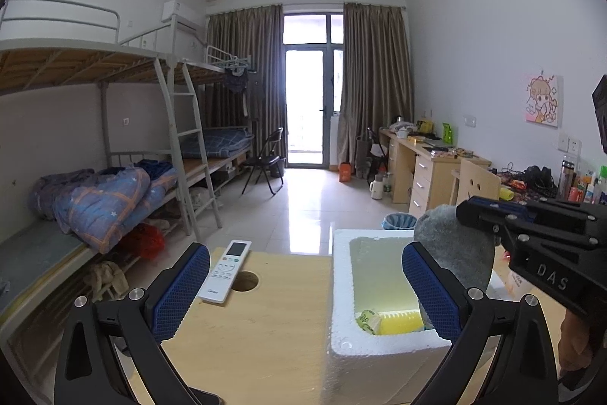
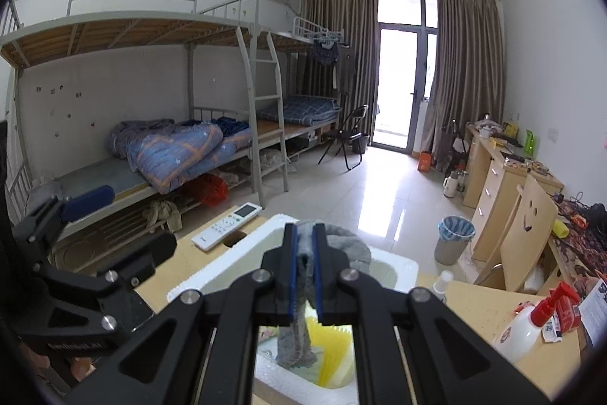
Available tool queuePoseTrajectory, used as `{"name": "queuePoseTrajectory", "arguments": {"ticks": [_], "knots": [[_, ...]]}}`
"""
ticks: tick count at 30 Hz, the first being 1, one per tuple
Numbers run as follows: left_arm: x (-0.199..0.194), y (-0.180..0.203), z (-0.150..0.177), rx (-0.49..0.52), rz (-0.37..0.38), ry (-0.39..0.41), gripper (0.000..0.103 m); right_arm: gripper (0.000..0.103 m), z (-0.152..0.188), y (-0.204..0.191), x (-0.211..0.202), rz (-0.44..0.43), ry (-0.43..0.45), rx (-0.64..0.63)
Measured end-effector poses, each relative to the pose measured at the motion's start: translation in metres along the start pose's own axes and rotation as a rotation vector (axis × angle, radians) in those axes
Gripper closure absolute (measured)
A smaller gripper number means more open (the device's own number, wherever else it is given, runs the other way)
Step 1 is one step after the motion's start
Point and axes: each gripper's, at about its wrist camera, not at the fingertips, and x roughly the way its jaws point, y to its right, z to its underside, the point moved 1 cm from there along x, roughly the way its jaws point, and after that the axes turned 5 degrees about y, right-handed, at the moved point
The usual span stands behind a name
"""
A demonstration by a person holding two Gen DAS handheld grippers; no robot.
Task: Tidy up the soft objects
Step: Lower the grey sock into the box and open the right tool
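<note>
My right gripper (image 2: 305,264) is shut on a grey cloth (image 2: 299,295) and holds it over the white foam box (image 2: 227,268); the cloth hangs down into the box. In the left wrist view the cloth (image 1: 453,245) and the right gripper (image 1: 461,209) are above the box (image 1: 341,291) at the right. A yellow ribbed item (image 1: 400,323) and a small green-printed packet (image 1: 366,319) lie inside the box. My left gripper (image 1: 303,287) is open and empty, its fingers astride the box's left wall above the wooden table (image 1: 265,310).
A white remote control (image 1: 227,270) lies on the table by a round hole (image 1: 244,281). A white spray bottle with red trigger (image 2: 531,321) stands at the right. Bunk beds are to the left, desks, a chair and a bin (image 2: 453,238) to the right.
</note>
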Motion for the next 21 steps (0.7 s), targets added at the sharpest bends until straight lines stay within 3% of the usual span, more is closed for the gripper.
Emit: {"name": "queuePoseTrajectory", "arguments": {"ticks": [12,21], "knots": [[-0.004,-0.007,-0.001,-0.014,-0.019,0.007,0.001,0.093,0.008,-0.005,0.012,0.006,-0.097,-0.001],[-0.007,-0.008,-0.003,-0.011,-0.025,0.003,0.001,0.093,0.007,-0.006,0.013,0.010,-0.114,0.003]]}}
